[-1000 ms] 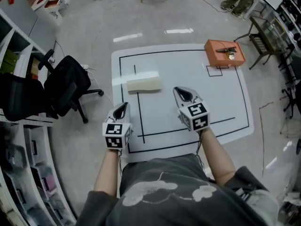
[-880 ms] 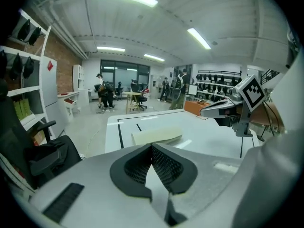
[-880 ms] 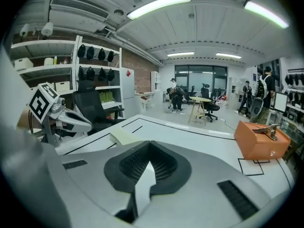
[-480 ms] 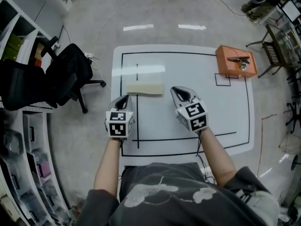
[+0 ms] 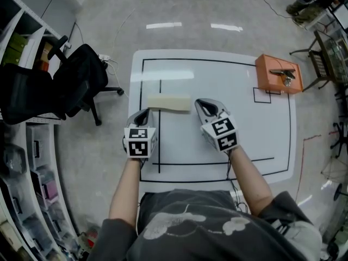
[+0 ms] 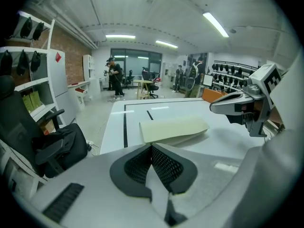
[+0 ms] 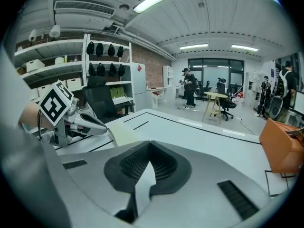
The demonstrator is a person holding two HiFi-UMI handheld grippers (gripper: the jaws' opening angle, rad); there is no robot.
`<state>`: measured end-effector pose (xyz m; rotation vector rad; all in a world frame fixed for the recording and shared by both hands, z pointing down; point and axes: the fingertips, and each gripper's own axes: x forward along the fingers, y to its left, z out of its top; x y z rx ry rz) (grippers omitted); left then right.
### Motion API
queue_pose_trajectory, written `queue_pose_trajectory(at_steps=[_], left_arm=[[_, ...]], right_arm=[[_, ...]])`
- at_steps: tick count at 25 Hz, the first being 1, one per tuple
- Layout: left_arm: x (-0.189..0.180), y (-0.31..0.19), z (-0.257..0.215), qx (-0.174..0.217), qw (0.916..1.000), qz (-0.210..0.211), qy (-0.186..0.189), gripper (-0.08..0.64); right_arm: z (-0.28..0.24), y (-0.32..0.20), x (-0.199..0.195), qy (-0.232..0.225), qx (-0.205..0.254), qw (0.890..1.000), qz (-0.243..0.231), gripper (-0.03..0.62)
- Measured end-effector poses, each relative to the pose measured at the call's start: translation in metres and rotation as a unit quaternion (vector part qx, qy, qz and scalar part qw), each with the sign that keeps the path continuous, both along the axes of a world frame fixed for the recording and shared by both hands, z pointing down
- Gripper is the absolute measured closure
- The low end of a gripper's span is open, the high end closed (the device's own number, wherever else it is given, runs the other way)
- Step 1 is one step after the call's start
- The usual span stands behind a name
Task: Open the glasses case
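A cream glasses case (image 5: 168,103) lies closed on the white table (image 5: 228,86), near its left side. My left gripper (image 5: 143,114) hovers just short of the case's near left corner, jaws shut and empty. To the case's right my right gripper (image 5: 203,104) stands a short way off, also shut and empty. In the left gripper view the case (image 6: 173,128) lies right beyond the closed jaw tips (image 6: 152,146), with the right gripper (image 6: 237,103) at the right. The right gripper view shows the case (image 7: 124,134) at the left, beside the left gripper (image 7: 90,122).
An orange box (image 5: 278,73) with a small metal object on top stands at the table's far right corner. Black lines mark a frame on the table. A black office chair (image 5: 76,86) stands on the floor left of the table, with shelves (image 5: 22,162) further left.
Both grippers have come forward and lower toward the case; the left one now sits close to its near left corner. Both stay shut.
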<state>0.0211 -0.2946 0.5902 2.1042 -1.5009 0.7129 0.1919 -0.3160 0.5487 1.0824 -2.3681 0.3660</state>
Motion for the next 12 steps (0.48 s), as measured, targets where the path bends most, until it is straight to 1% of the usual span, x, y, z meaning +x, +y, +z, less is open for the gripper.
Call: queue_pose_trajectory(at_steps=[4,8,11,12], left_arm=[[0.001,-0.001,0.002,-0.002,1.0000,0.000,-0.001,0.561],[0.004,0.001,0.003,-0.009,0.9999,0.007,-0.011,0.561],[0.006,0.001,0.005,-0.013,0.9996,0.013,-0.022,0.562],[0.006,0.001,0.005,-0.014,0.9995,0.014,-0.024,0.561]], right_arm=[[0.003,0.000,-0.001,0.000,-0.004,1.000,-0.002,0.591],[0.004,0.001,-0.002,0.003,-0.002,1.000,-0.013,0.591],[0.005,0.004,-0.010,-0.001,-0.002,0.999,-0.042,0.591],[0.007,0.006,-0.013,0.002,-0.006,0.998,-0.057,0.565]])
